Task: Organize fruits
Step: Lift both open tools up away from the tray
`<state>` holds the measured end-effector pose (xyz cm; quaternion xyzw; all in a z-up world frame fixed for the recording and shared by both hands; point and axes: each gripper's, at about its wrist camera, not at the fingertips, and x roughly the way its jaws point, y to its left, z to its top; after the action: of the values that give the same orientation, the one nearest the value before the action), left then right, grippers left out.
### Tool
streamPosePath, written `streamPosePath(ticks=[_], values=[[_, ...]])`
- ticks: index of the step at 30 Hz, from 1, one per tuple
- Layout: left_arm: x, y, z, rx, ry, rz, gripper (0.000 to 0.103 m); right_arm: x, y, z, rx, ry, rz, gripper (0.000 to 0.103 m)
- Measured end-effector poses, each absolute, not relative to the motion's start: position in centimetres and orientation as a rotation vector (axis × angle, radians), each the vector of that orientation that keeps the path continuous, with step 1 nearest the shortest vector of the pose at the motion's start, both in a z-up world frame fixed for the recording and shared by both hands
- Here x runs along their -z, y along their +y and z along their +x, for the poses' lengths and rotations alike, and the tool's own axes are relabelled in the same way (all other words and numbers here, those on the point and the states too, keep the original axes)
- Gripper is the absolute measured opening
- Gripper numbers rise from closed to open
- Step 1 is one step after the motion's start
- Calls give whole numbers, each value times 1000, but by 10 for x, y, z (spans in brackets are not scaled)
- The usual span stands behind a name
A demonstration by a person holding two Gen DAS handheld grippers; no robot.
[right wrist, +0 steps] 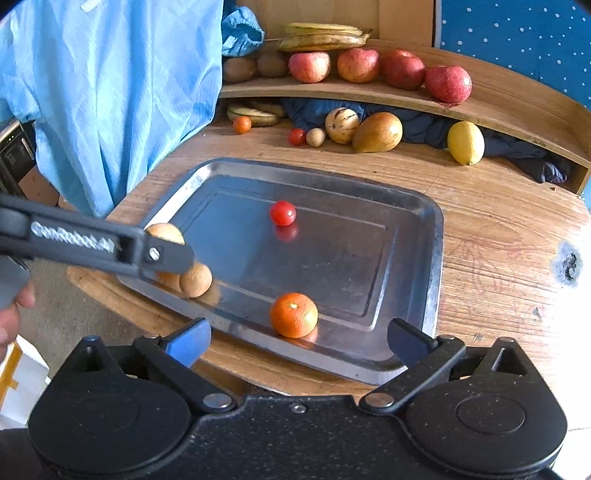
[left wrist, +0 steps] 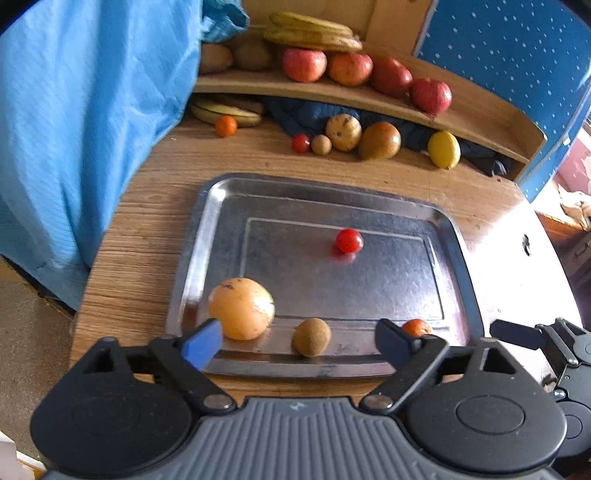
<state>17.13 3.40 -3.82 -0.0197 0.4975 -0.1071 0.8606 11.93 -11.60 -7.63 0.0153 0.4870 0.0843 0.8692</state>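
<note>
Blue cloth [left wrist: 85, 122]: hangs at left, over the table [left wrist: 140, 236] edge.
Shelf [left wrist: 332, 92]: behind the tray; bananas [left wrist: 314, 33] and apples [left wrist: 365, 70] on top, lemon [left wrist: 444, 149] and other fruit beneath.
Tray [left wrist: 192, 258]: steel, centred on the table.
On tray: pale orange fruit [left wrist: 242, 308] near left, kiwi [left wrist: 311, 336] beside it, mandarin [right wrist: 293, 315] at near rim, cherry tomato [left wrist: 349, 240] mid-tray.
Left gripper [left wrist: 299, 341]: spread wide, empty, kiwi between the fingers, untouched.
Right gripper [right wrist: 299, 341]: spread wide, empty, just short of the mandarin.
</note>
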Motion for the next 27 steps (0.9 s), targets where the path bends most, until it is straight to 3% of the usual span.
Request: streamPosePath(ticks=[4,27], values=[[36,43,162,195,1013,17,102,75,-112,116,-193,1028,13,102],[51,71,141,103,1106,169,102,72,-125,118,-114,1065,-37,102]])
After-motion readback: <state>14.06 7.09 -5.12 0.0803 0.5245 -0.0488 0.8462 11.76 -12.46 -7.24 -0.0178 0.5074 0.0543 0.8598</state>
